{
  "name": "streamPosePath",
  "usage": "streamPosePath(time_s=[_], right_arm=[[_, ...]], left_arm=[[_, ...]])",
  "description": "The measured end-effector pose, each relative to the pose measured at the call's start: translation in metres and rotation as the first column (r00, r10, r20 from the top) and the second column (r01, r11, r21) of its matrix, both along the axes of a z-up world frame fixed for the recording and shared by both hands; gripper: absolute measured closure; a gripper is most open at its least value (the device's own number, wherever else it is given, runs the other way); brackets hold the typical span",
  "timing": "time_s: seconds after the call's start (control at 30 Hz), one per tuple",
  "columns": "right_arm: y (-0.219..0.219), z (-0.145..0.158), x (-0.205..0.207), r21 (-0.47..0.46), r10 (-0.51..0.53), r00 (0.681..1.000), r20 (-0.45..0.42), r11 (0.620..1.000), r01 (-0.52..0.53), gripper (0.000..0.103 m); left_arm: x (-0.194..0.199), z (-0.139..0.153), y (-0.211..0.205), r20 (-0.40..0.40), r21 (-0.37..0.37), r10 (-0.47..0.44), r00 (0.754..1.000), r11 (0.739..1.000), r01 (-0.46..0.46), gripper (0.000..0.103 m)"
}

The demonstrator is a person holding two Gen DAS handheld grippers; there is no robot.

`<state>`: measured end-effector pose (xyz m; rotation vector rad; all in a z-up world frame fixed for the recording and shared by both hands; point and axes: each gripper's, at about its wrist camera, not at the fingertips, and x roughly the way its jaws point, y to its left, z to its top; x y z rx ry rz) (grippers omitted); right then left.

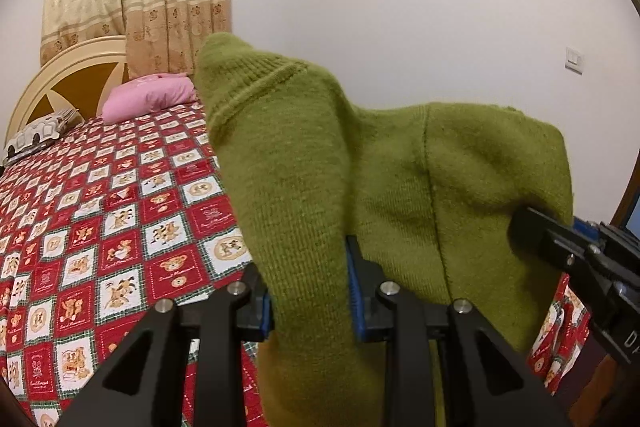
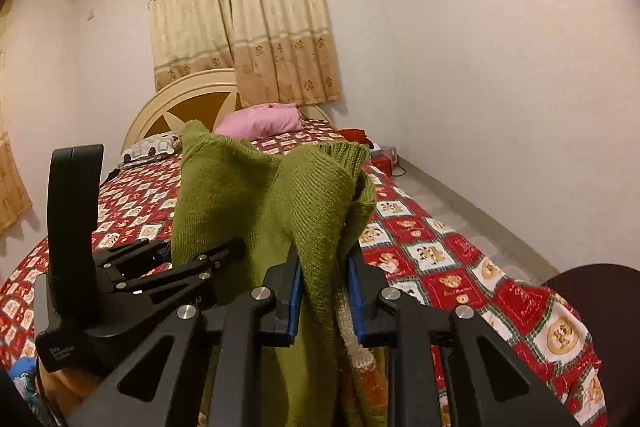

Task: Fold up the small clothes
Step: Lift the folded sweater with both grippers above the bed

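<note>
Green knit fills the near view: both tools are clamped on 1 small sweater (image 1: pixel 320 167), held up in the air above the bed (image 1: pixel 120 211). The left gripper (image 1: pixel 310 291) pinches a fold of it between its blue pads, and the right gripper (image 2: pixel 323 291) bites another bunch, ribbed hem (image 2: pixel 344 151) sticking up. Below lies a red bedspread with teddy-bear squares. Farther back sit a pink pillow (image 2: pixel 262 121), a rounded headboard (image 2: pixel 188 95) and beige curtains (image 2: pixel 244 11).
</note>
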<state>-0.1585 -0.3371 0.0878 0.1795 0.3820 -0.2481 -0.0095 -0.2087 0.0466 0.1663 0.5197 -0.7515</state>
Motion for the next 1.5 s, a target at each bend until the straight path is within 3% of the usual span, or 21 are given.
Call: streamPosePath(time_s=[0.43, 0.83, 1.2, 1.5], right_arm=[[-0.003, 0.002, -0.015, -0.01, -0.002, 1.0, 0.017, 1.0, 0.002, 0.083], [-0.033, -0.014, 0.002, 0.001, -0.021, 1.0, -0.02, 1.0, 0.021, 0.083], [-0.047, -0.033, 0.041, -0.058, -0.026, 0.998, -0.065, 0.998, 0.022, 0.083], [-0.07, -0.067, 0.091, -0.069, -0.027, 0.987, -0.16, 0.998, 0.016, 0.083]], left_arm=[[-0.015, 0.003, -0.011, 0.005, 0.006, -0.005, 1.0, 1.0, 0.005, 0.073], [-0.002, -0.011, -0.039, -0.017, 0.015, 0.014, 1.0, 1.0, -0.014, 0.073], [0.023, -0.033, -0.068, -0.027, 0.05, 0.053, 0.998, 0.997, -0.052, 0.074], [0.055, -0.069, -0.087, -0.097, 0.118, 0.121, 0.988, 0.987, -0.109, 0.074]])
